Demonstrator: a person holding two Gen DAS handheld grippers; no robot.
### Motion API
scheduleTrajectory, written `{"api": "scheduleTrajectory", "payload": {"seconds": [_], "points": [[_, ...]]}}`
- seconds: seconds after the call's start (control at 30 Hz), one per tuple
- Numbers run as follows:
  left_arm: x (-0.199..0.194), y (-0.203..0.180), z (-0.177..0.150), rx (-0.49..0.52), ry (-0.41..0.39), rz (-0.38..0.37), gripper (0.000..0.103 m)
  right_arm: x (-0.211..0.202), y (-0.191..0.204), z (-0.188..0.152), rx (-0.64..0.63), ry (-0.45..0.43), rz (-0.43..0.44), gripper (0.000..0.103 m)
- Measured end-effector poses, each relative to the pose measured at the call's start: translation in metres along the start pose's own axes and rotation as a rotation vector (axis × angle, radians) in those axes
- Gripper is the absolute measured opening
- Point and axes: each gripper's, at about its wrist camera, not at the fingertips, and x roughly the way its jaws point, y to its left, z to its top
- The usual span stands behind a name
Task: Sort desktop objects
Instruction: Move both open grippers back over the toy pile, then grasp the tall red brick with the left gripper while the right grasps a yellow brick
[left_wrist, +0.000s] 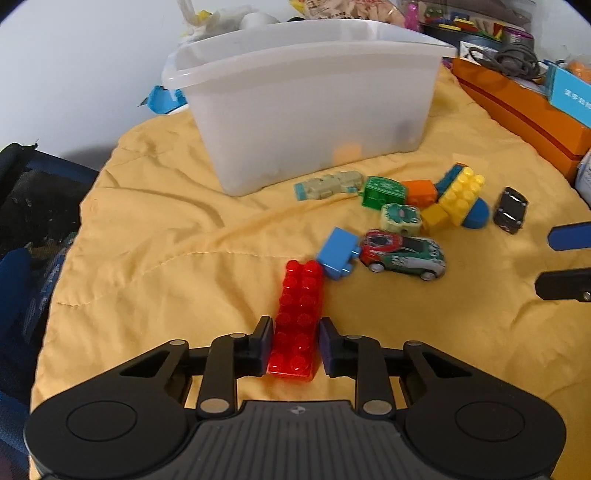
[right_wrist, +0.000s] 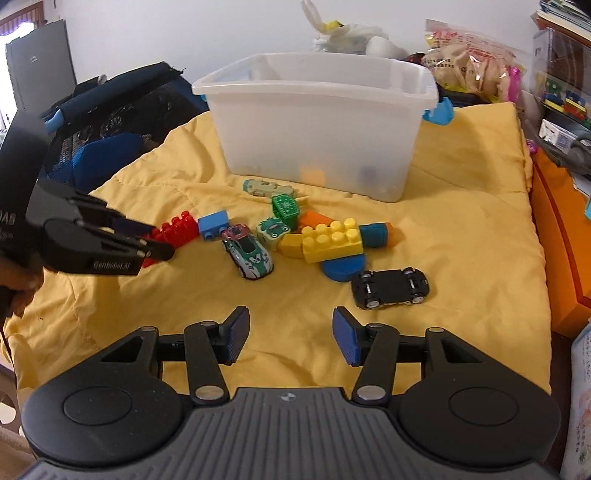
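The left gripper (left_wrist: 294, 345) is closed on a long translucent red plastic building brick (left_wrist: 298, 317), its two blue pads pressed against the brick's near end while the brick lies flat on the rumpled yellow quilted cloth (left_wrist: 155, 236). The right gripper (right_wrist: 290, 335) hangs above bare cloth with its jaws spread wide and nothing between them.

Taking the tall frosted white plastic bin (left_wrist: 306, 96) as landmark, the red brick lies well in front of it. A small light-blue plastic block (left_wrist: 338, 253) touches the brick's far end, between brick and bin. Just beside that block stands a red, white and green toy racing car (left_wrist: 404, 254). Nearer the bin's front wall lie a pale grey-green toy vehicle (left_wrist: 328, 184) and a green translucent box-shaped toy (left_wrist: 382, 191). Off the bin's front right corner sits a yellow studded plastic brick (left_wrist: 460, 194) in a heap of blocks, and beyond it an upturned black toy car (right_wrist: 389, 288).
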Motion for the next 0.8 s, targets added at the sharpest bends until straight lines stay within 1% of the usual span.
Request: {"api": "scheduleTrajectory", "payload": {"seconds": [0.1, 0.17, 0.23, 0.3, 0.37, 0.43, 0.53, 0.63, 0.7, 0.73, 0.77, 0.8], "points": [[-0.005, 0.001, -0.001, -0.054, 0.02, -0.062, 0.028, 0.0, -0.002, -0.003, 0.007, 0.011, -0.008, 0.053], [-0.013, -0.003, -0.006, -0.103, 0.032, -0.12, 0.028, -0.001, -0.002, -0.005, 0.003, 0.006, -0.012, 0.054], [-0.02, -0.016, -0.015, -0.107, 0.048, -0.147, 0.028, -0.002, -0.003, -0.004, -0.005, -0.004, -0.022, 0.054], [-0.025, -0.03, -0.023, -0.096, 0.058, -0.179, 0.028, 0.0, -0.003, -0.001, -0.046, -0.016, -0.037, 0.054], [-0.028, -0.042, -0.029, -0.075, 0.066, -0.188, 0.029, 0.003, 0.0, 0.005, -0.145, -0.035, -0.056, 0.054], [-0.029, -0.048, -0.032, -0.036, 0.06, -0.178, 0.029, 0.011, 0.001, 0.015, -0.284, -0.058, -0.077, 0.054], [-0.031, -0.047, -0.032, -0.039, 0.075, -0.198, 0.03, 0.034, -0.009, 0.031, -0.473, -0.013, -0.062, 0.055], [-0.031, -0.046, -0.032, -0.05, 0.082, -0.2, 0.03, 0.057, -0.01, 0.046, -0.682, 0.035, -0.034, 0.053], [-0.03, -0.047, -0.032, -0.042, 0.084, -0.197, 0.03, 0.069, -0.005, 0.053, -0.781, 0.07, 0.017, 0.053], [-0.031, -0.047, -0.031, -0.038, 0.083, -0.195, 0.03, 0.076, -0.004, 0.056, -0.796, 0.1, 0.042, 0.052], [-0.031, -0.048, -0.031, -0.035, 0.082, -0.195, 0.031, 0.082, -0.003, 0.06, -0.799, 0.13, 0.067, 0.05], [-0.031, -0.048, -0.03, -0.034, 0.082, -0.195, 0.031, 0.088, -0.003, 0.063, -0.78, 0.161, 0.086, 0.037]]}}
